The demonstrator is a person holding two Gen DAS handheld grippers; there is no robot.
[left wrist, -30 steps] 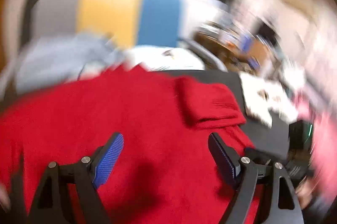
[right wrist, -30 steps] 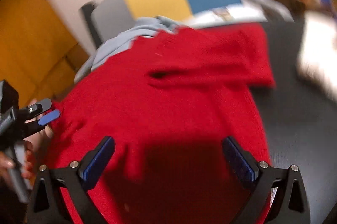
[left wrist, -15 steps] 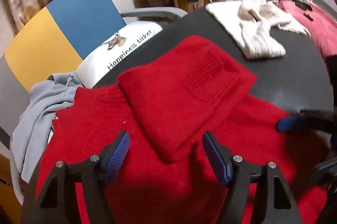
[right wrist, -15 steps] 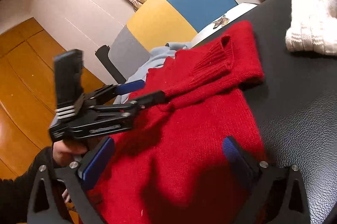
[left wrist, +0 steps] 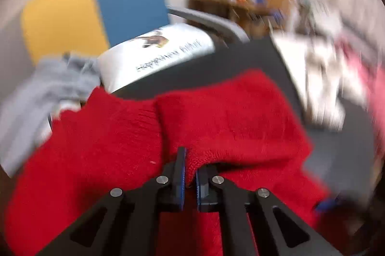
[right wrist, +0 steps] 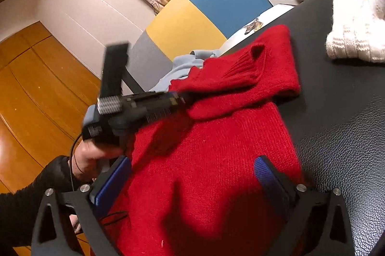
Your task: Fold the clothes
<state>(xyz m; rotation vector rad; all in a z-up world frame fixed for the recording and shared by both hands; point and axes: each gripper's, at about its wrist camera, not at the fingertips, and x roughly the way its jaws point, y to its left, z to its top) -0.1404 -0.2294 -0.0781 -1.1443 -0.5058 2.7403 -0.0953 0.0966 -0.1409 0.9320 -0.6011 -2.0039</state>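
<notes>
My left hand-held gripper (left wrist: 189,174) is pinching a bunched edge of the red knit sweater (right wrist: 211,155) — pads nearly together with fabric between them. From the right wrist view that same left hand-held gripper (right wrist: 178,98) bites the folded-over sleeve (right wrist: 243,78), which lies across the sweater's upper body. My right hand-held gripper (right wrist: 190,180) hangs spread wide over the lower body of the sweater, holding nothing.

The sweater lies on the black leather-look counter (right wrist: 341,116), its far edge just ahead of the left hand-held gripper, near the chair with the blue and yellow back (right wrist: 204,13).

Step in hand, as I judge it: a sleeve fold — whether the sleeve is being laid in or pulled back out I can't settle. Next move calls for a firm pinch on the thick knit and the body kept flat so it doesn't drag.

Writing: print on the white cushion (left wrist: 156,56) ahead of the left hand-held gripper — too blurred to read. Cream knit (right wrist: 356,25) sits beyond the right hand-held gripper, grey garment (left wrist: 50,83) left of the left one.
</notes>
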